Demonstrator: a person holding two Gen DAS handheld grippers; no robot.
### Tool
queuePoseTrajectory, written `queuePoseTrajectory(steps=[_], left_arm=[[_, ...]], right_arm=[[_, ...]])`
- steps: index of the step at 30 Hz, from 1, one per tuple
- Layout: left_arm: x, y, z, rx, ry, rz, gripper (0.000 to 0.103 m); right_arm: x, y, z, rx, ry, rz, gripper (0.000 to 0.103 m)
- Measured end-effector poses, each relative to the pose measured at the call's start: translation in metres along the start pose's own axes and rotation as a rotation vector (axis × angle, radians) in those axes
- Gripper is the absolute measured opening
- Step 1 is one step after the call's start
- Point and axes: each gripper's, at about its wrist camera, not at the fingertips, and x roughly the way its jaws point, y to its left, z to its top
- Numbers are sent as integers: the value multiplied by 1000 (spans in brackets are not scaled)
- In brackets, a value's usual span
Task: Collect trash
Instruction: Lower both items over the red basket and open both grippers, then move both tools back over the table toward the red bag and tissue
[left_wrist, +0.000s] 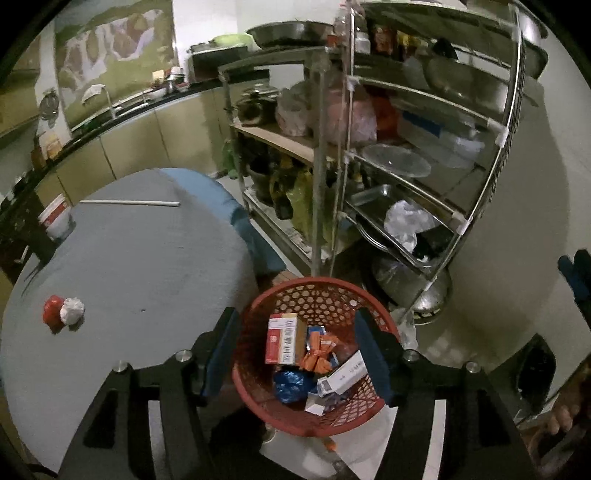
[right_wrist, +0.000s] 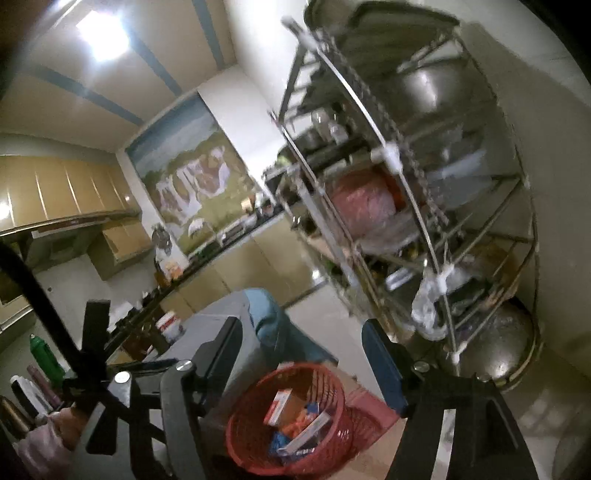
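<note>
A red mesh basket (left_wrist: 332, 299) stands on the floor beside the table and holds a red-and-white carton (left_wrist: 282, 338), orange wrappers (left_wrist: 317, 350), a blue wrapper (left_wrist: 291, 384) and a white box (left_wrist: 345, 374). My left gripper (left_wrist: 297, 354) hangs open right above it, nothing between its fingers. On the grey tablecloth (left_wrist: 140, 258) at the left lie a red scrap (left_wrist: 51, 308) and a crumpled white ball (left_wrist: 72, 310). My right gripper (right_wrist: 301, 354) is open and empty above the same basket (right_wrist: 255, 417), tilted.
A steel rack (left_wrist: 424, 155) with pans, bags and jars stands just behind the basket. A white rod (left_wrist: 129, 202) and a white tub (left_wrist: 57, 221) sit at the table's far side. Cabinets and a counter run along the left wall. A metal pot (left_wrist: 410, 284) rests under the rack.
</note>
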Motion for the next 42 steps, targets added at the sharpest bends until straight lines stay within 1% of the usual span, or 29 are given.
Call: queuePoseTrajectory(steps=[3, 5, 8, 10, 12, 15, 16, 18, 20, 22, 25, 28, 31, 34, 38, 41, 42], left_arm=[[-14, 8, -11, 21, -18, 42, 65], [-29, 13, -23, 48, -39, 76, 65], [-55, 23, -44, 90, -70, 140, 65], [-73, 29, -61, 110, -81, 188, 66], [-88, 34, -72, 120, -83, 220, 66], [-105, 39, -82, 133, -85, 283, 66], [-109, 41, -84, 129, -83, 294, 66], [-115, 44, -85, 112, -74, 298, 66], [-117, 45, -82, 101, -70, 299, 66], [-118, 44, -74, 94, -72, 302, 66], [-123, 41, -66, 73, -87, 279, 66], [-124, 39, -57, 53, -95, 269, 66], [-124, 40, -55, 36, -103, 268, 66], [-120, 46, -60, 19, -90, 282, 66], [-117, 70, -70, -32, -64, 321, 66], [-117, 104, -81, -103, -47, 361, 66], [-117, 121, -85, -143, -39, 377, 66]], right_arm=[[-14, -5, 10, -8, -46, -31, 71], [-30, -12, 18, -24, -75, -73, 71], [-68, -26, 30, -69, -92, -155, 71], [-106, -34, 35, -139, -121, -235, 71], [-144, -40, 37, -217, -120, -327, 71], [-184, -46, 37, -302, -122, -455, 71], [-199, -48, 38, -331, -127, -500, 71], [-216, -50, 41, -367, -145, -547, 71], [-227, -54, 43, -390, -174, -589, 71], [-234, -60, 46, -378, -181, -609, 71], [-244, -65, 45, -360, -208, -613, 71], [-252, -72, 38, -318, -232, -586, 71], [-242, -86, 32, -237, -201, -537, 71], [-216, -92, 26, -184, -161, -477, 71], [-175, -80, 20, -170, -126, -367, 71], [-132, -61, 20, -107, -98, -196, 71], [-122, -55, 19, -98, -92, -163, 71]])
